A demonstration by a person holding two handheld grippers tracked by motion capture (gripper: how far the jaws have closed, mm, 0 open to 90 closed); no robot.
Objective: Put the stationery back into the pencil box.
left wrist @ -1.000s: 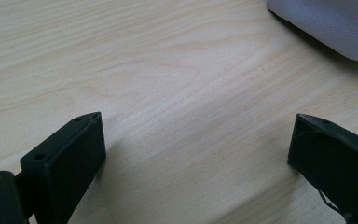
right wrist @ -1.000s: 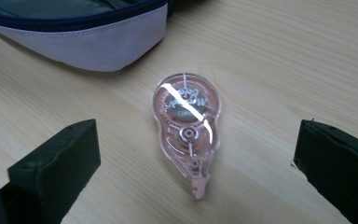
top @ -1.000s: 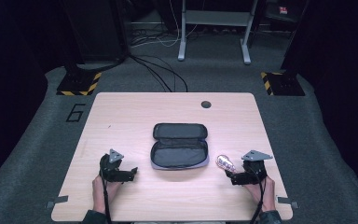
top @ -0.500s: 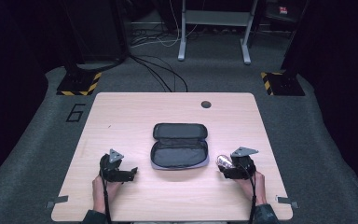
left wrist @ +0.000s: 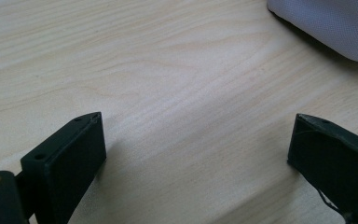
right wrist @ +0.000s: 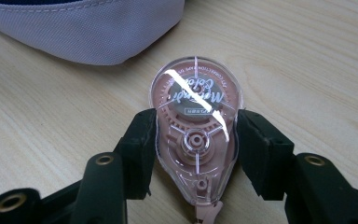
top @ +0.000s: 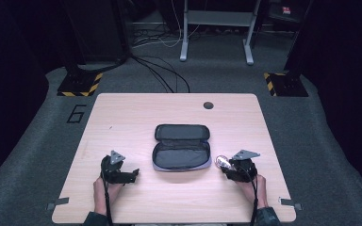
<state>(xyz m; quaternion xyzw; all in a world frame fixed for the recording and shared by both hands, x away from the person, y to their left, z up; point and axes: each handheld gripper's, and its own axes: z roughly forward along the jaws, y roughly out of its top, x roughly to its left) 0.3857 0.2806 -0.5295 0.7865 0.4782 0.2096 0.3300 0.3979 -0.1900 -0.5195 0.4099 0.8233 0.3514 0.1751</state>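
Observation:
A pink correction tape dispenser (right wrist: 196,126) with a clear shell lies flat on the wooden table (top: 122,122), just right of an open dark pencil case (top: 181,146). My right gripper (right wrist: 196,140) is shut on it: the jaws have just been closing and the pads now press on both its sides. In the high view the dispenser (top: 221,161) sits at the front of the right gripper (top: 226,166). The left gripper (top: 131,174) rests on the table left of the case, open, with only bare wood between its jaws (left wrist: 196,140).
The case's grey fabric edge (left wrist: 331,23) shows at the upper right of the left gripper view and across the top of the right gripper view (right wrist: 88,28). A dark round hole (top: 208,105) sits near the table's far edge. Cables and stands lie on the floor beyond.
The right gripper has moved left and down to the dispenser beside the case, and its jaws have closed on it. The left gripper has stayed put.

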